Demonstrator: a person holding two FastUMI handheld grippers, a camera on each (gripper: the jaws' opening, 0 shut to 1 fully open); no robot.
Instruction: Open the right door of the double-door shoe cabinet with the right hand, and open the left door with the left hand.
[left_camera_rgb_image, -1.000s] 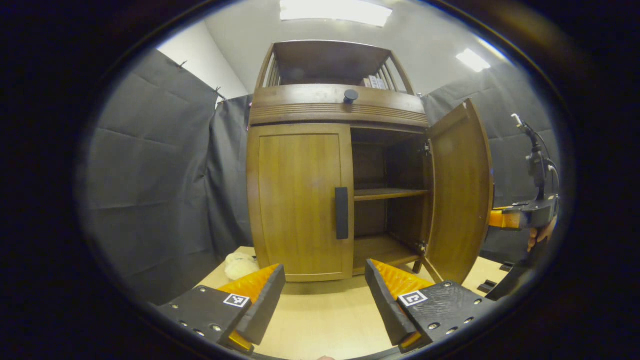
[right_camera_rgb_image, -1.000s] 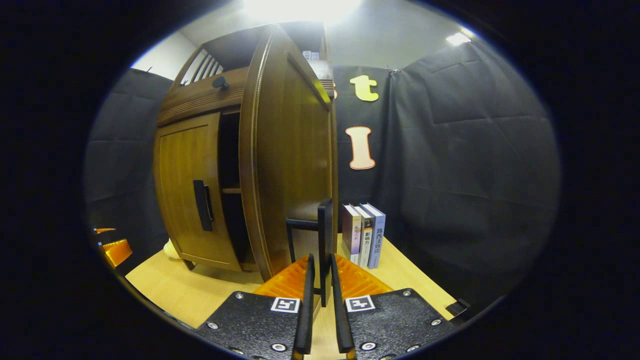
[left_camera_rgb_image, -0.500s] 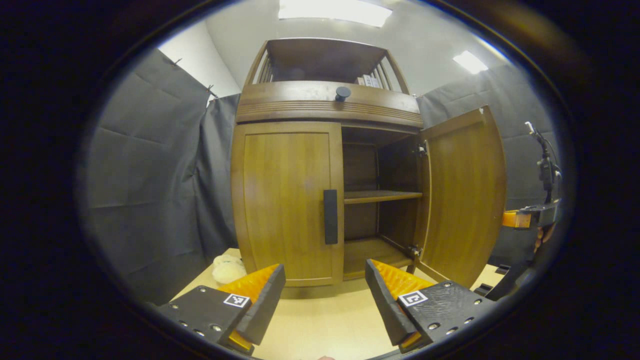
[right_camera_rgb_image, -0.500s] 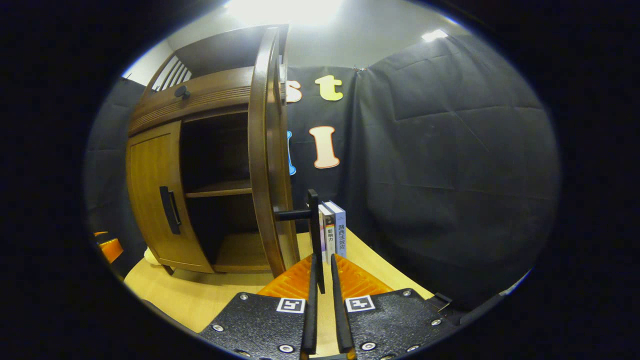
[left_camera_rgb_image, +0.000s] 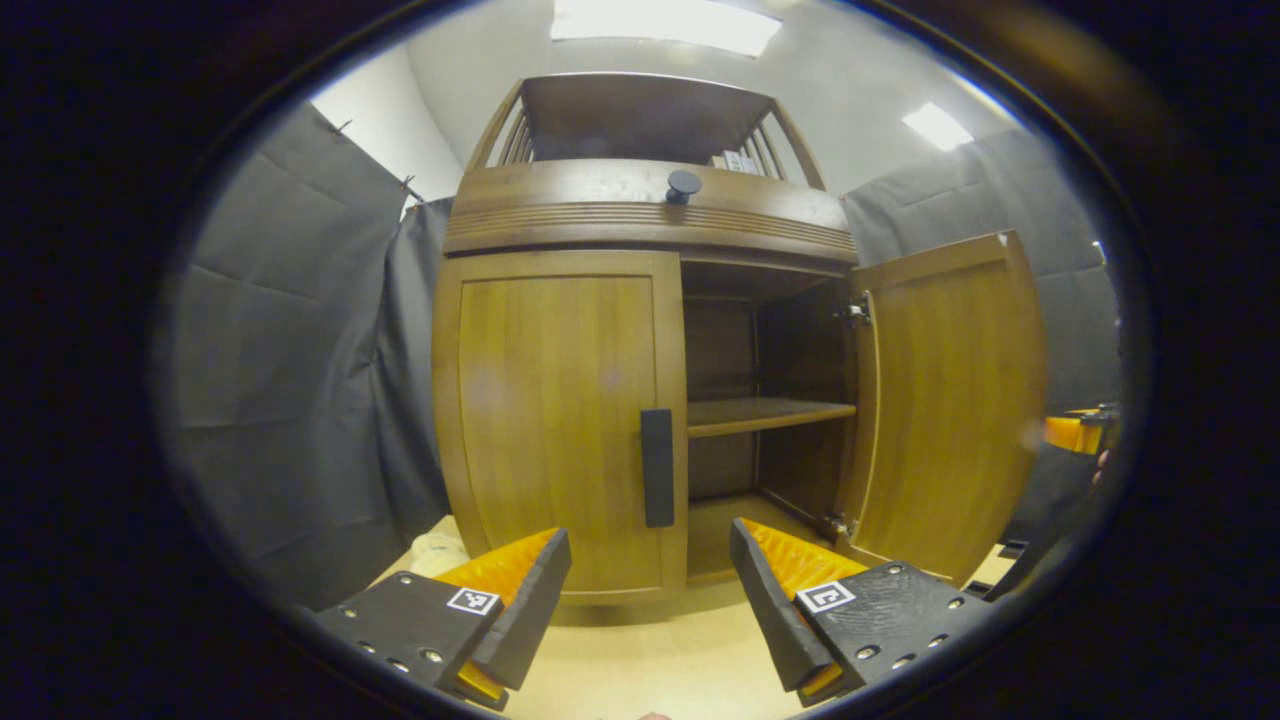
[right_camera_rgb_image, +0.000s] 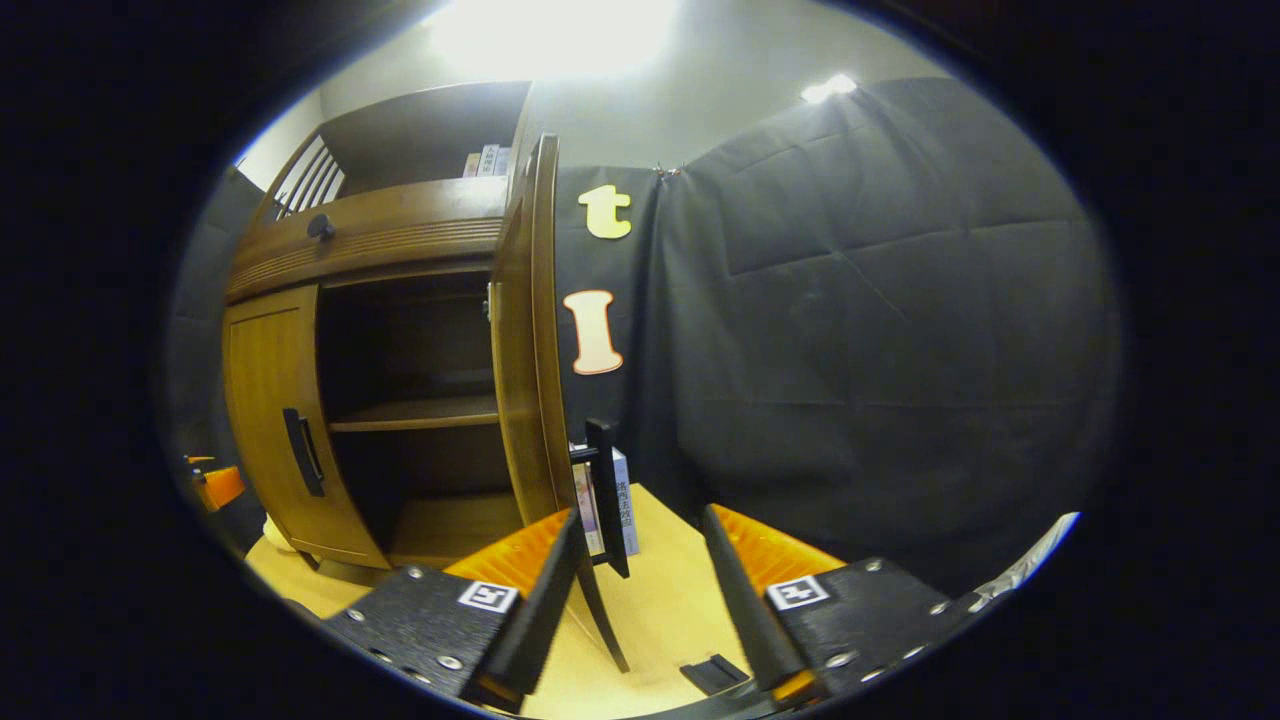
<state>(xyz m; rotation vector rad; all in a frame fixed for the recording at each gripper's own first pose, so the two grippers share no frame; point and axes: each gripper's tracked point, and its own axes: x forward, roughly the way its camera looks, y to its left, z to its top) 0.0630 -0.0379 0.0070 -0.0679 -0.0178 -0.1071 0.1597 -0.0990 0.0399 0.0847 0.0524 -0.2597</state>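
left view: cabinet (left_camera_rgb_image: 640, 380) is seen head-on, standing on the counter (left_camera_rgb_image: 650, 660); left door (left_camera_rgb_image: 555, 420) is shut, right door (left_camera_rgb_image: 950, 400) is swung wide, inner face shown.
right view: cabinet (right_camera_rgb_image: 380, 370) is seen from its right side; right door (right_camera_rgb_image: 535, 340) is edge-on, with its handle (right_camera_rgb_image: 603, 495) sticking out toward the camera.
left hand-held gripper (left_camera_rgb_image: 650, 600): fingers are spread wide, nothing is held; it is kept just in front of the left door, with the door's handle (left_camera_rgb_image: 657, 467) seen above the gap between the fingers, apart from both.
right hand-held gripper (right_camera_rgb_image: 640, 590): fingers are parted, nothing is gripped; the right door's handle is seen just above and inside the left finger, contact cannot be told.
other gripper: part of the right one is seen far right in the left view (left_camera_rgb_image: 1075, 435), past the open door's edge; part of the left one is seen far left in the right view (right_camera_rgb_image: 215, 485).
cabinet inside: right half is exposed, one shelf (left_camera_rgb_image: 760, 412) at mid height, nothing seen on it or on the floor of the compartment.
top: drawer front with a round knob (left_camera_rgb_image: 684, 184); open railed shelf above it with books (left_camera_rgb_image: 740, 160) at its right end.
books on counter: a few (right_camera_rgb_image: 605, 510) stand upright behind the open door, seen in the right view.
pale soft thing (left_camera_rgb_image: 435, 550): seen low at the cabinet's left corner, kind cannot be told.
cabinet look: brown wood, curved doors, dark bar handles.
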